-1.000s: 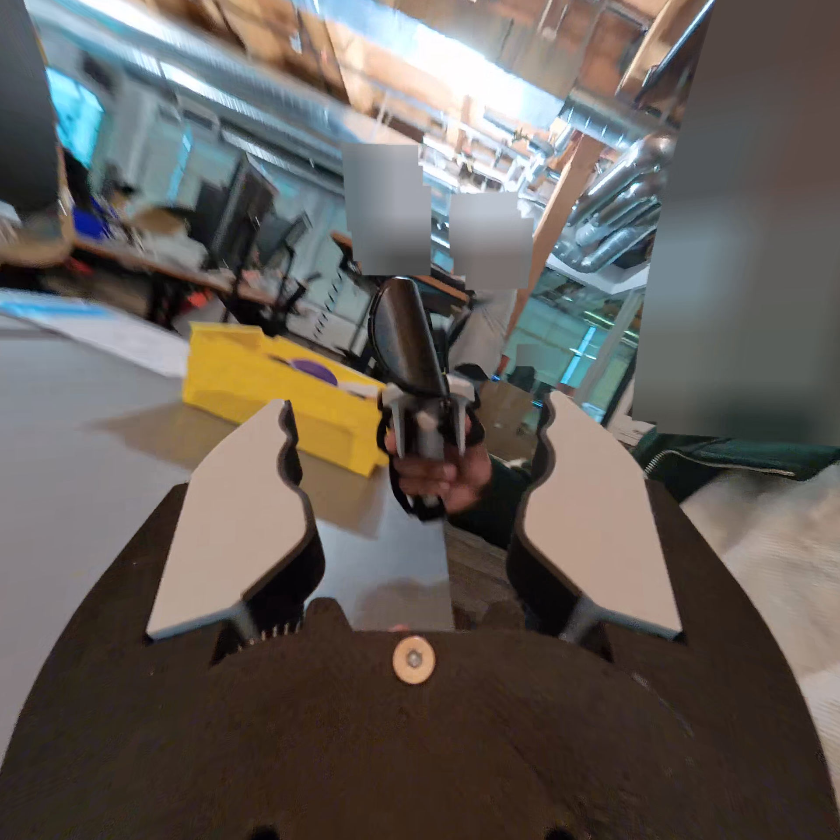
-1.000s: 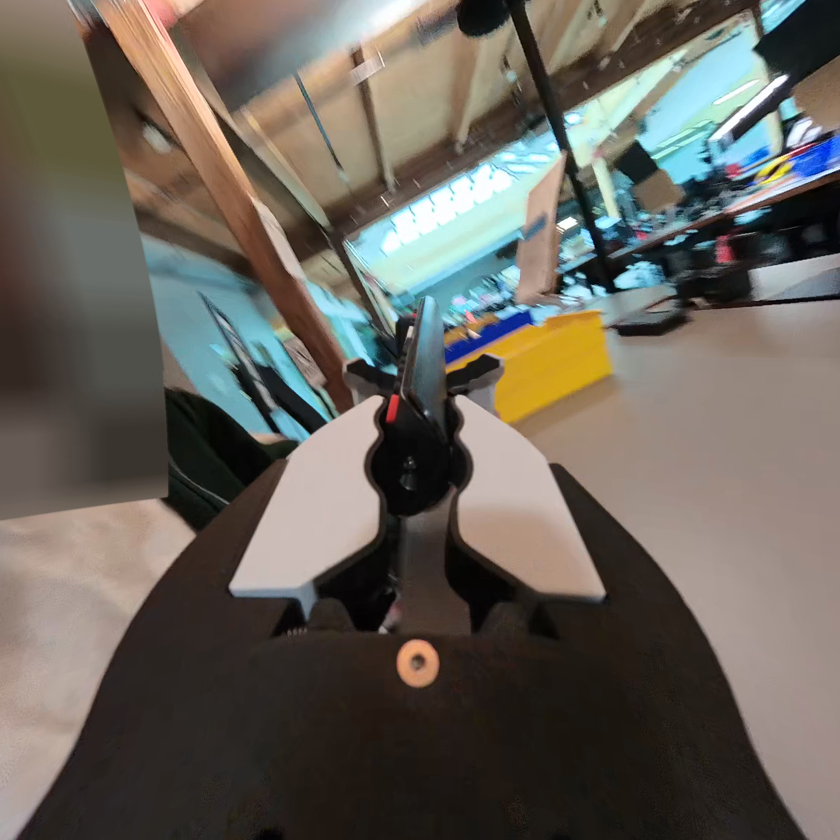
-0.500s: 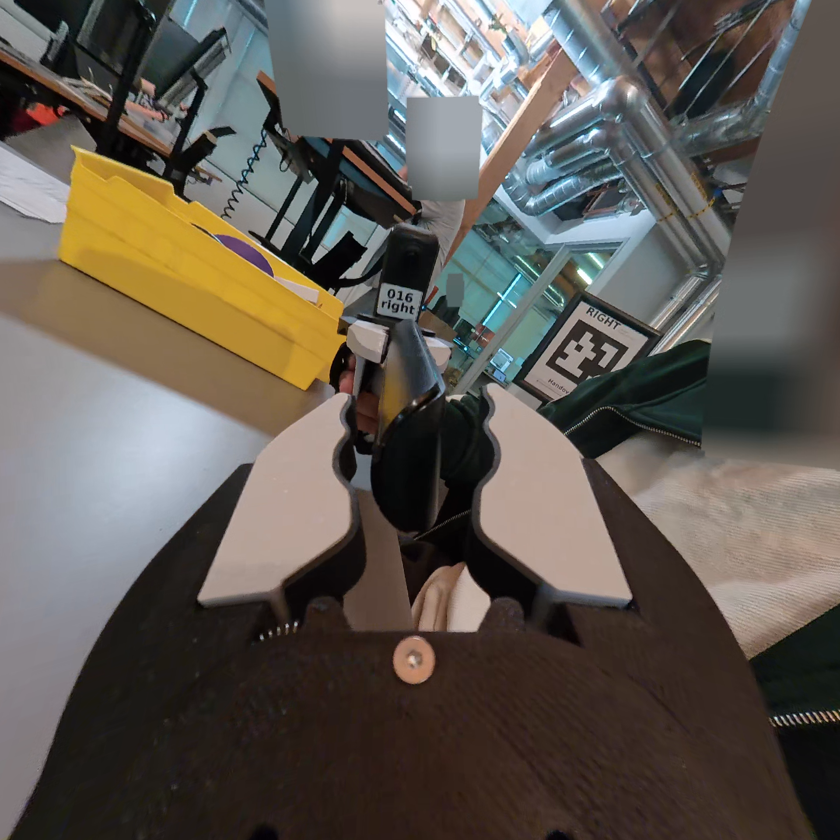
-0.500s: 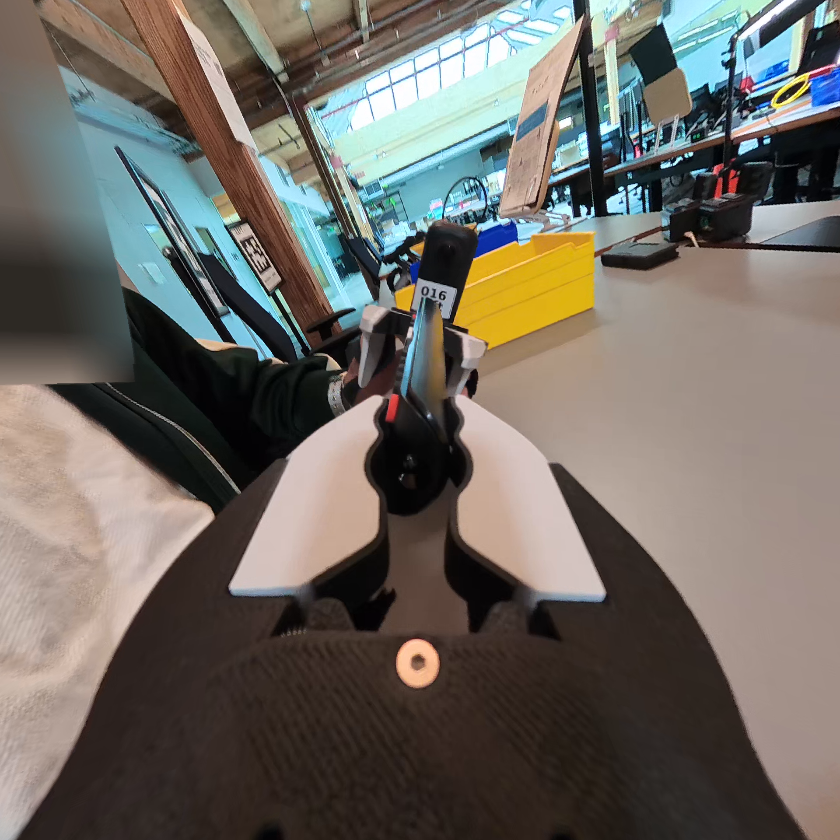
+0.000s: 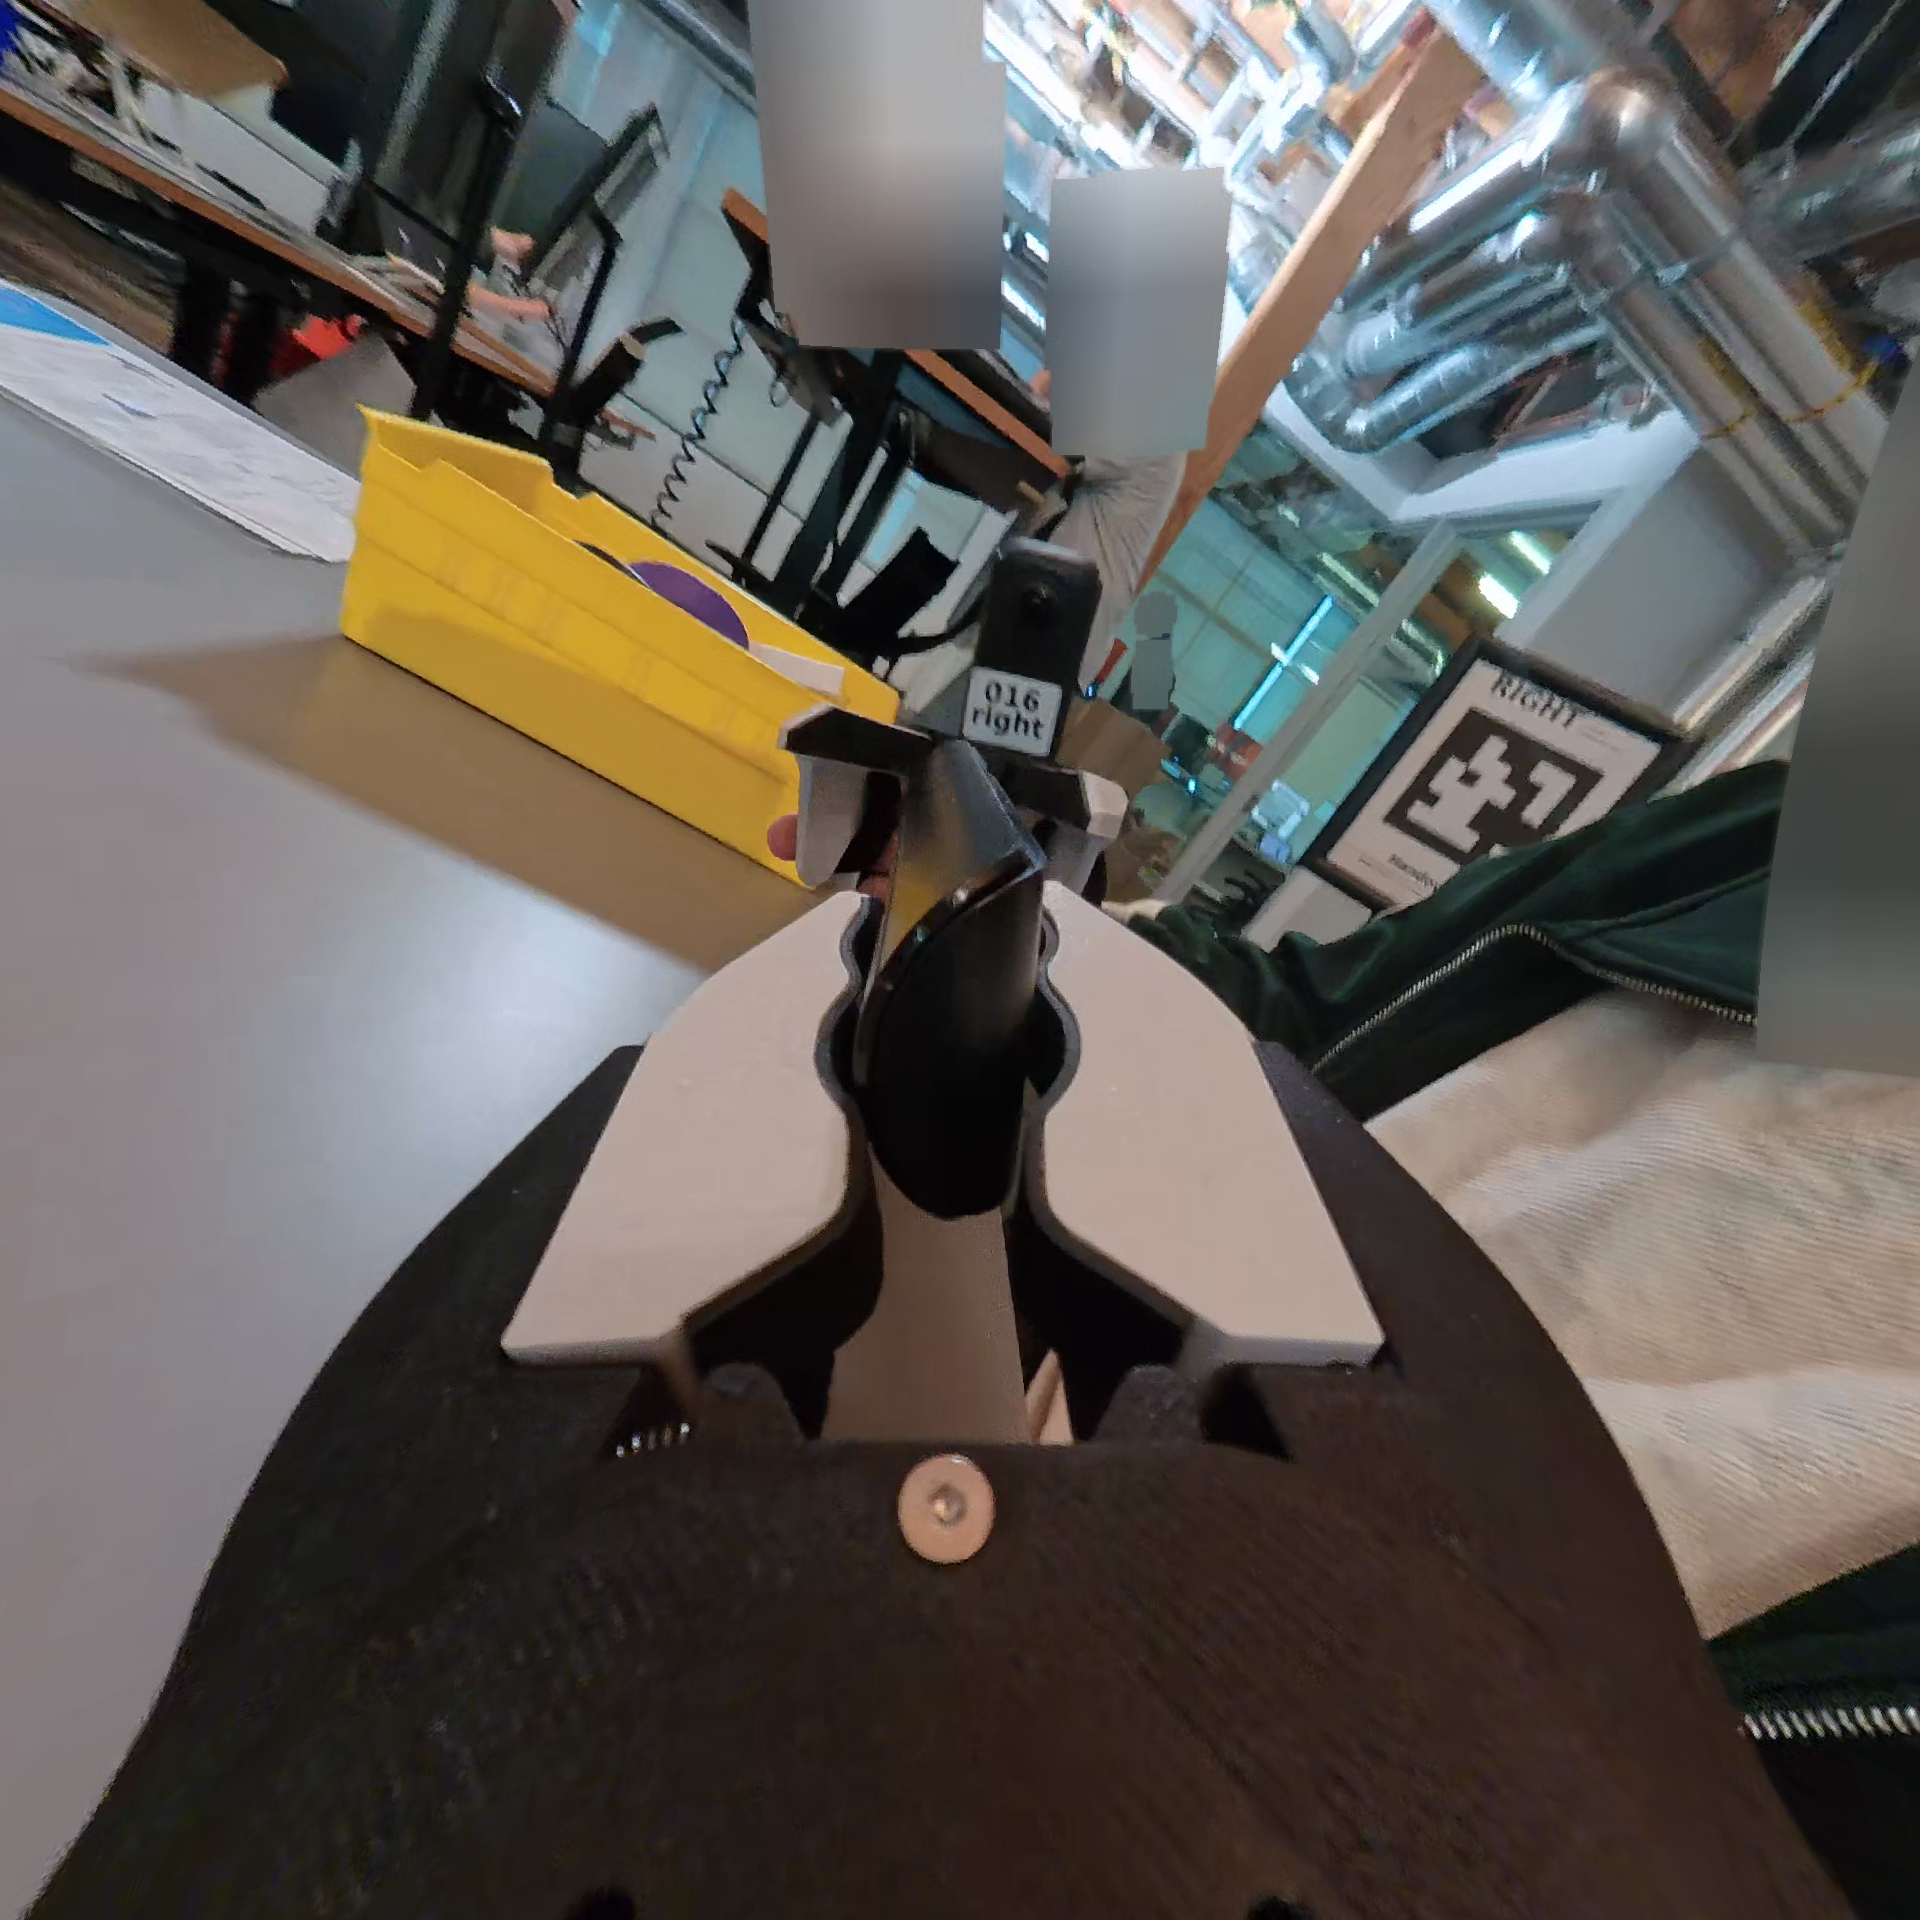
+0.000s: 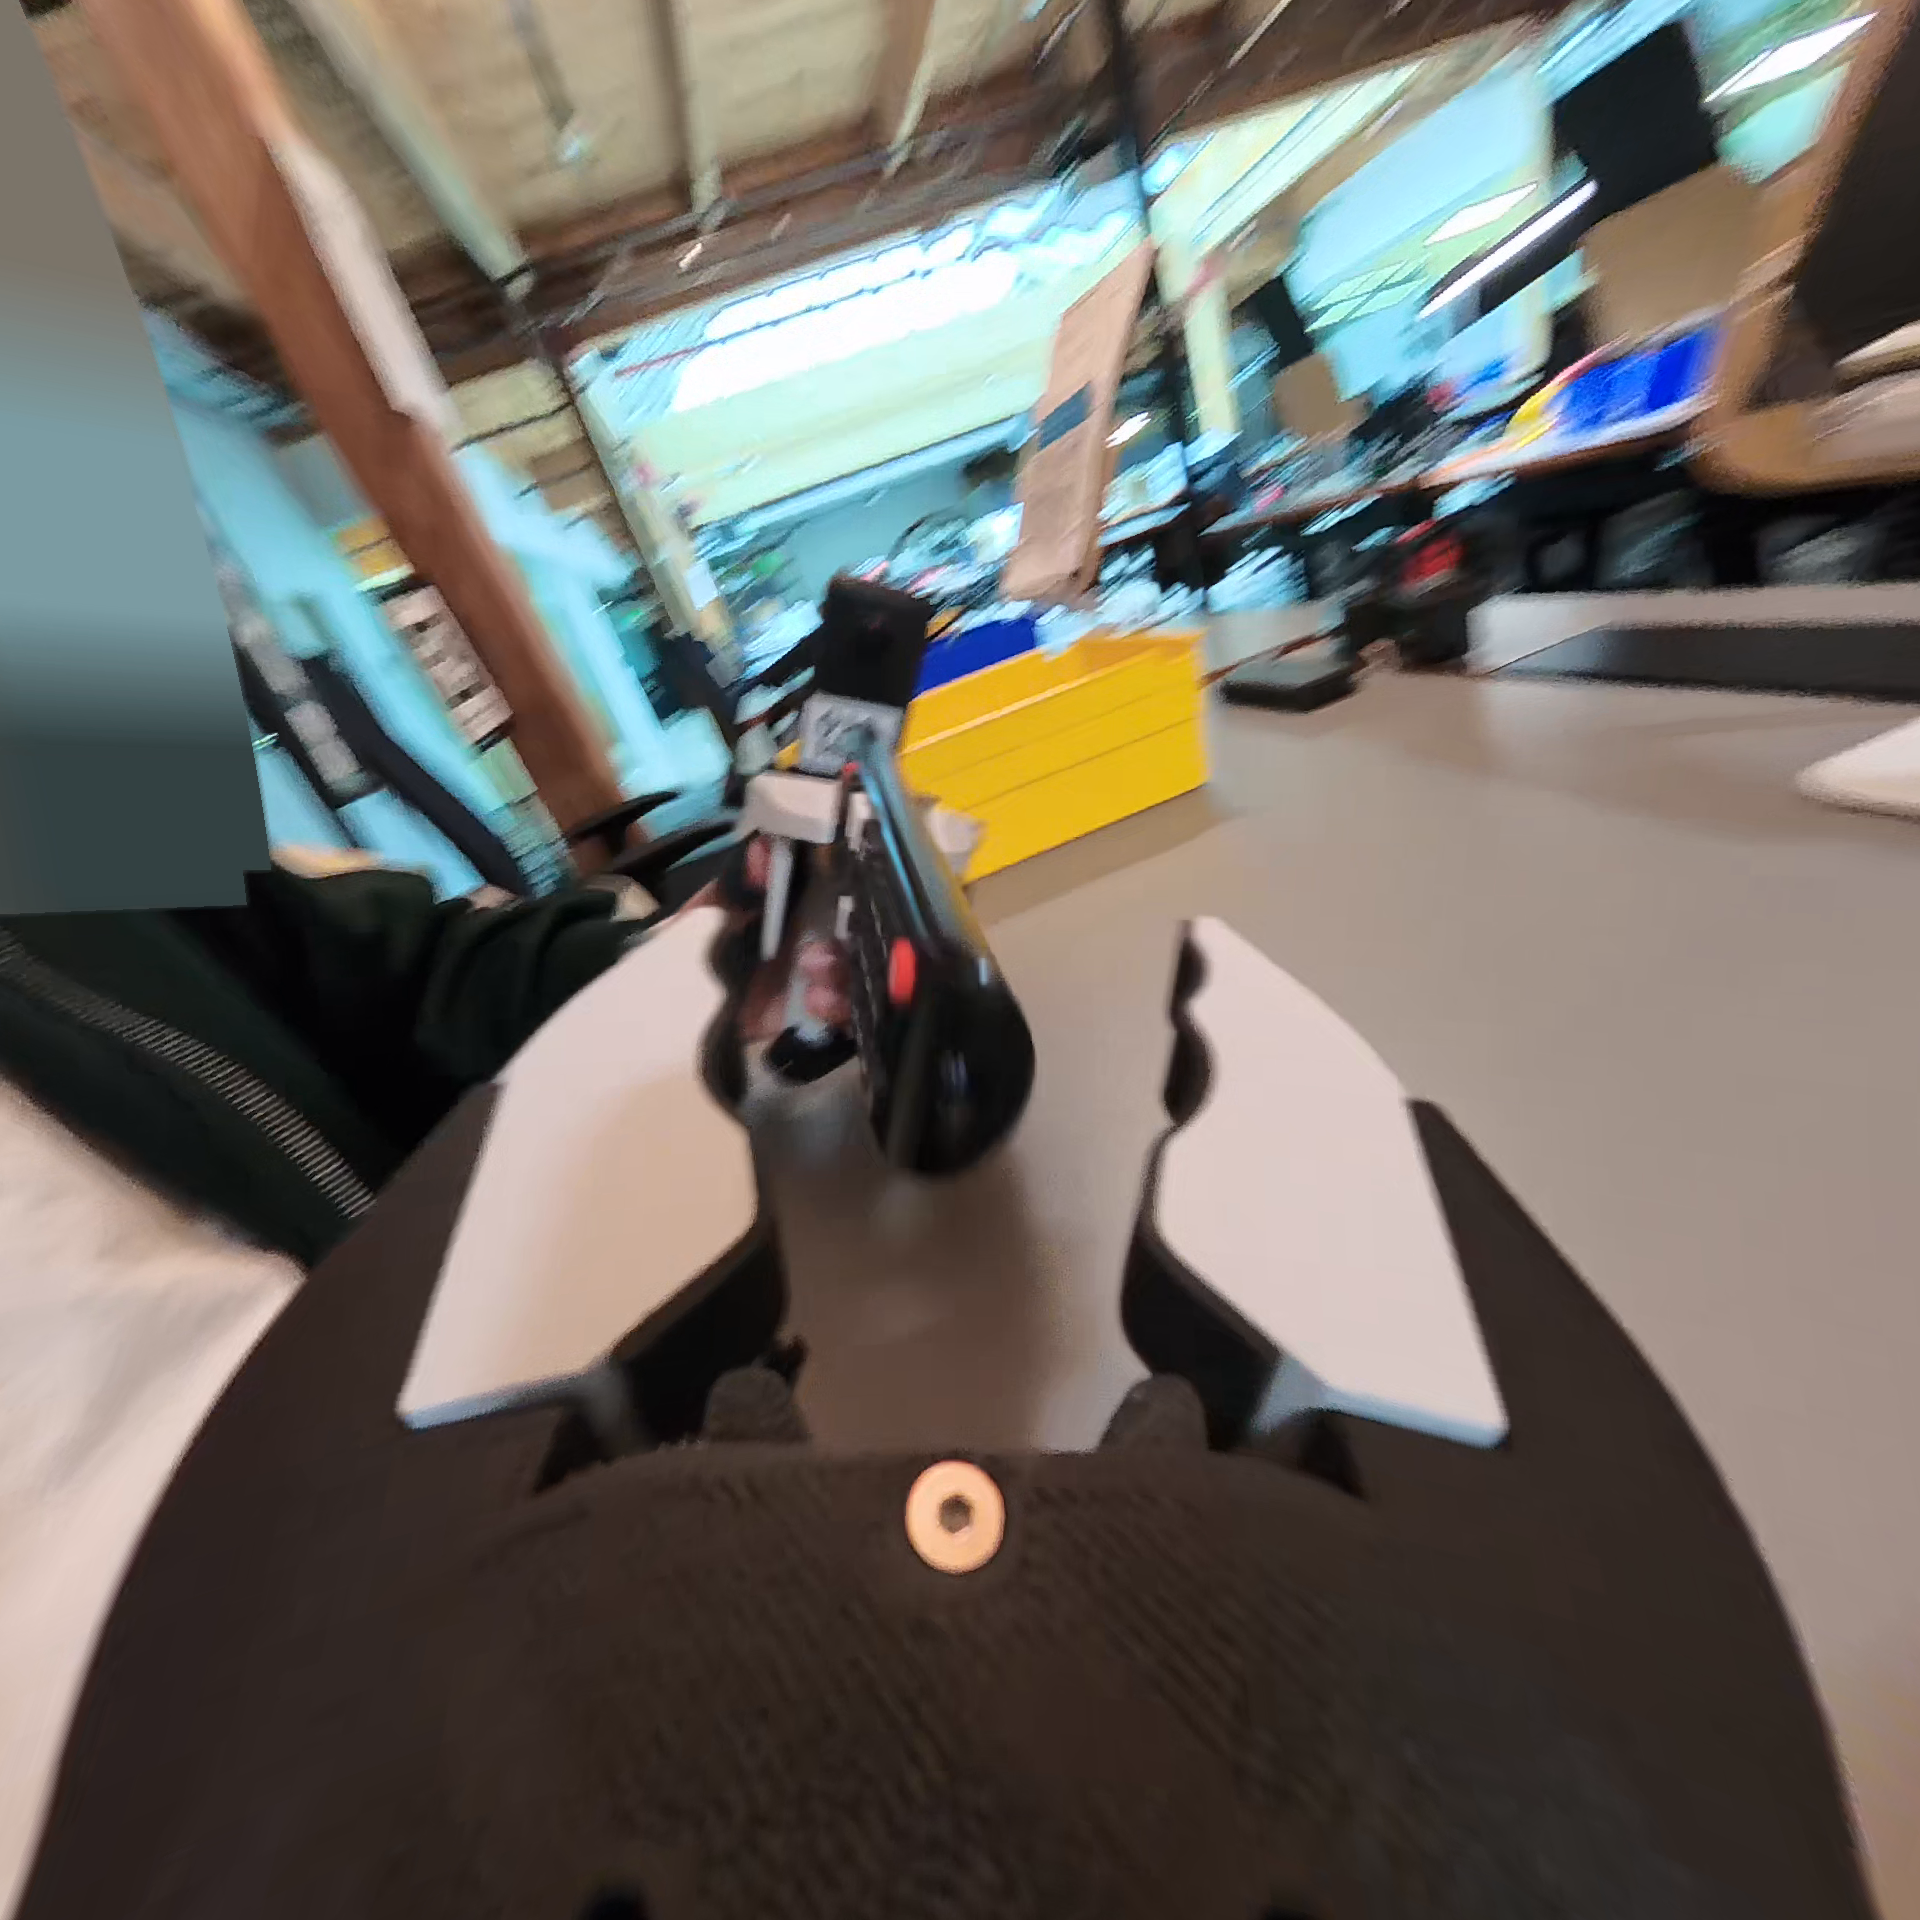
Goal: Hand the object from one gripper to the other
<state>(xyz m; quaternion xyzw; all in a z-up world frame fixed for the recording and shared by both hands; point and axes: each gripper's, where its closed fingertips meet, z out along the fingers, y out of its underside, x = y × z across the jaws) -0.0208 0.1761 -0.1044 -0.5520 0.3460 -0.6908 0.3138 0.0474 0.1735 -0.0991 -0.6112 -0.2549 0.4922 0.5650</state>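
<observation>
The object is a black remote control [image 5: 951, 1049] with a red button. In the left wrist view my left gripper [image 5: 951, 925] is shut on its near end, above the grey table [image 5: 260, 987]. The right gripper [image 5: 951, 800] shows beyond it, jaws spread on either side of the remote's far end. In the blurred right wrist view my right gripper [image 6: 951, 930] is open, and the remote [image 6: 935, 1039] lies between its fingers without touching them. The left gripper [image 6: 831, 821] holds the remote's far end there.
A yellow bin [image 5: 582, 644] stands on the table behind the grippers; it also shows in the right wrist view [image 6: 1060, 748]. A person's dark green sleeve [image 5: 1507, 935] and white cloth [image 5: 1610, 1195] lie to the right. Paper sheets [image 5: 156, 436] lie far left.
My left gripper moved in around the remote and shut on it. My right gripper, shut on the remote before, has opened and let go.
</observation>
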